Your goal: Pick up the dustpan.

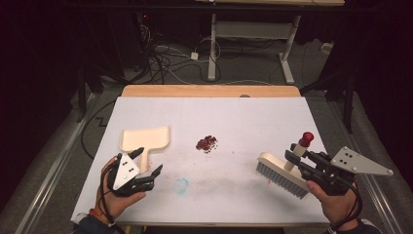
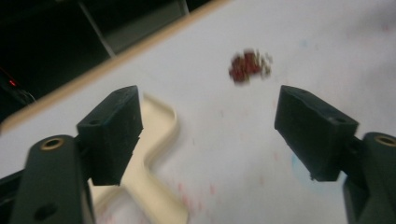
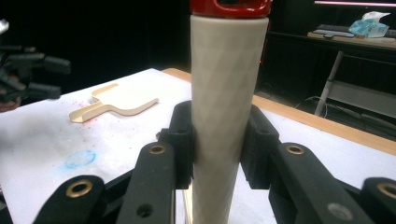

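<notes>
Right gripper [image 1: 298,157] has its jaws clamped on the upright handle of the brush [image 1: 284,176], whose bristles rest on the table [image 1: 243,117] to the right of the crumbs [image 1: 206,143], placed, by my judgement, to sweep them leftward. Left gripper [image 1: 148,161] hovers with jaws wide open and empty just over the handle of the dustpan [image 1: 146,140], which lies flat to the left of the crumbs, apparently so it can be seized and held as the receiver; the crumbs sit in a small heap mid-table between both tools
</notes>
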Tool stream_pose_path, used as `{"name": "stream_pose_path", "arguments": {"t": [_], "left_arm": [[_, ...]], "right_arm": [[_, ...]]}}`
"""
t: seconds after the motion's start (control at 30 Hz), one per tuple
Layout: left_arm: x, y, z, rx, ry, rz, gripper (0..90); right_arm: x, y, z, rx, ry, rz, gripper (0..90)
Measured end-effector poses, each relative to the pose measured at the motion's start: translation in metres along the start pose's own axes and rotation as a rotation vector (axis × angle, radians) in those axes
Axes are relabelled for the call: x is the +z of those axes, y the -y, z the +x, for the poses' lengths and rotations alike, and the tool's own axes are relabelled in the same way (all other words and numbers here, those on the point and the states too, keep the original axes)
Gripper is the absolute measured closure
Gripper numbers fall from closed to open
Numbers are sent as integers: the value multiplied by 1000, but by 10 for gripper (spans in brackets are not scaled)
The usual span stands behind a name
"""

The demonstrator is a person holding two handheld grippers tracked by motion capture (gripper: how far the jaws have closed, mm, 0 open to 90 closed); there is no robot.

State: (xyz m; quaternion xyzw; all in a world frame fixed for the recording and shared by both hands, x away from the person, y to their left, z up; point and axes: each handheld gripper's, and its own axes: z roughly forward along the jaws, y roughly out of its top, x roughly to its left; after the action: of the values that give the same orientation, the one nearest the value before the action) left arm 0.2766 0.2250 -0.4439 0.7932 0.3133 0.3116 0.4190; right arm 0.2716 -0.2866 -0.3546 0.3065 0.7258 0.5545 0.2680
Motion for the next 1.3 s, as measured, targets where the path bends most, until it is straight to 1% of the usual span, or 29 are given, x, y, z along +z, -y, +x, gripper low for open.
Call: {"name": "stream_pose_path", "arguments": {"t": [0.03, 0.07, 0.1, 0.17, 0.2, 0.27, 0.33, 0.47, 0.5, 0.53, 0.6, 0.67, 0.7, 0.73, 0.83, 0.87, 0.9, 0.93, 0.97, 1.0, 1.03, 1.07, 1.1, 1.13, 1.17, 1.2, 1.23, 1.27, 1.3], "left_arm": [[0, 7, 1, -12, -1, 27, 238], [-1, 12, 3, -38, 7, 58, 238], [-2, 15, 4, -51, -4, 73, 232], [-5, 20, 8, -99, -9, 82, 230], [-5, 20, 8, -99, -9, 82, 229], [-8, 23, 10, -126, -28, 95, 228], [-8, 24, 11, -135, -26, 105, 226], [-6, 25, 10, -150, -52, 164, 222], [-6, 26, 11, -158, -52, 178, 220], [-6, 26, 11, -158, -52, 178, 220], [-3, 27, 13, -180, -56, 200, 220], [0, 27, 16, -203, -52, 208, 220], [5, 25, 19, -220, -62, 225, 220], [5, 25, 19, -220, -62, 225, 220], [22, 25, 24, -274, -66, 280, 229], [28, 25, 26, -293, -76, 301, 230], [28, 25, 26, -293, -76, 301, 232], [41, 24, 29, -335, -89, 347, 238], [49, 25, 30, -353, -113, 382, 239], [56, 26, 32, -365, -120, 405, 241], [61, 26, 34, -375, -118, 413, 241], [61, 26, 34, -375, -118, 413, 248], [70, 25, 40, -395, -141, 422, 264], [74, 25, 43, -408, -138, 428, 277], [74, 25, 43, -408, -138, 428, 289], [77, 26, 47, -430, -126, 434, 291], [79, 27, 53, -455, -102, 436, 291], [80, 26, 54, -450, -105, 439, 316], [80, 26, 54, -450, -105, 439, 381]], "right_arm": [[0, 0, -1, -1, 4, 0, 700], [1, 1, -1, 3, 6, 1, 700], [1, 1, -1, 6, 6, 3, 700], [3, 1, -1, -6, 13, 7, 700], [3, 1, -1, -7, 18, 8, 700], [4, 0, -2, -6, 21, 4, 700], [6, -1, -2, -5, 17, 5, 700], [9, -1, -1, -7, 11, 4, 700], [9, -2, -2, -12, 7, 3, 700], [10, -2, -1, -11, 7, 2, 699], [11, -3, -1, -12, -1, -1, 700], [12, -2, -1, -10, -2, 0, 699], [13, -1, 0, -19, -1, 7, 700], [13, -1, 0, -20, 0, 9, 700], [14, -1, -1, -20, 8, 10, 700], [14, -1, -1, -22, 11, 9, 700], [15, -1, -1, -19, 13, 12, 700], [16, -1, -1, -16, 15, 15, 699], [16, 0, -1, -19, 16, 16, 700], [16, 0, -1, -18, 16, 20, 700], [16, 1, 0, -16, 15, 22, 700], [16, 1, 0, -18, 13, 21, 700], [16, 1, 0, -20, 13, 20, 700], [16, 1, 1, -20, 16, 23, 700], [16, 1, 1, -21, 14, 23, 700], [16, 1, 1, -23, 13, 23, 699], [16, 1, 1, -24, 12, 23, 700], [16, 1, 2, -26, 10, 25, 700], [17, 1, 2, -32, 9, 27, 700]]}}
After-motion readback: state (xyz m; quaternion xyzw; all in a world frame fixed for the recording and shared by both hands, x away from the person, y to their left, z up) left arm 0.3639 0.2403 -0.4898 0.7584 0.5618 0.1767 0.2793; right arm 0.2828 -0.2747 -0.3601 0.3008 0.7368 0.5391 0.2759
